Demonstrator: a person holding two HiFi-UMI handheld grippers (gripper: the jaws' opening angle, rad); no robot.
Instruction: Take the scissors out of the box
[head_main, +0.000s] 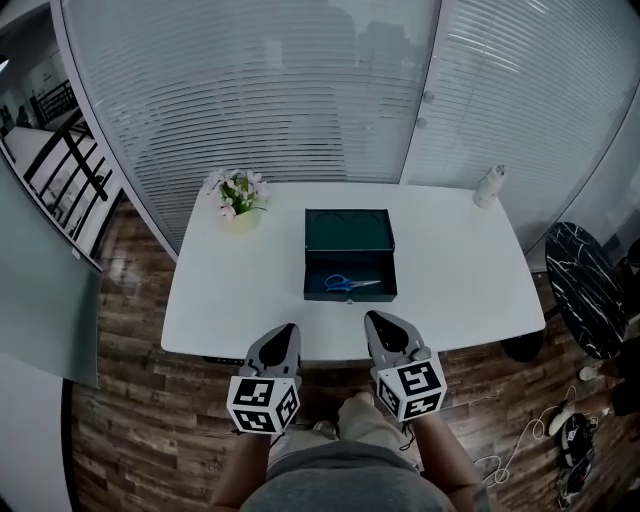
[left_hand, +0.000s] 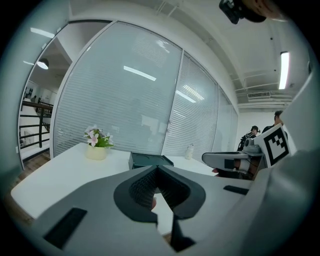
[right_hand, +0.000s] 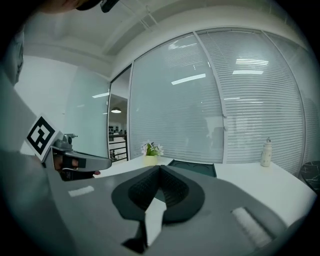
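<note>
A dark green box (head_main: 349, 288) stands open in the middle of the white table (head_main: 220, 300), its lid (head_main: 348, 230) tipped back. Blue-handled scissors (head_main: 349, 283) lie flat inside it. Both grippers hover side by side at the table's near edge, short of the box. My left gripper (head_main: 289, 330) is shut and holds nothing. My right gripper (head_main: 373, 320) is also shut and holds nothing. In the left gripper view the jaw tips (left_hand: 158, 168) meet below the box (left_hand: 150, 160). In the right gripper view the tips (right_hand: 160, 167) meet, and the box (right_hand: 194, 167) lies just beyond. The scissors are hidden in both gripper views.
A pot of pink flowers (head_main: 238, 200) stands at the table's back left. A small white bottle (head_main: 488, 186) is at the back right. A black marble side table (head_main: 585, 285) stands to the right, with shoes and cables on the wood floor. Glass walls with blinds are behind.
</note>
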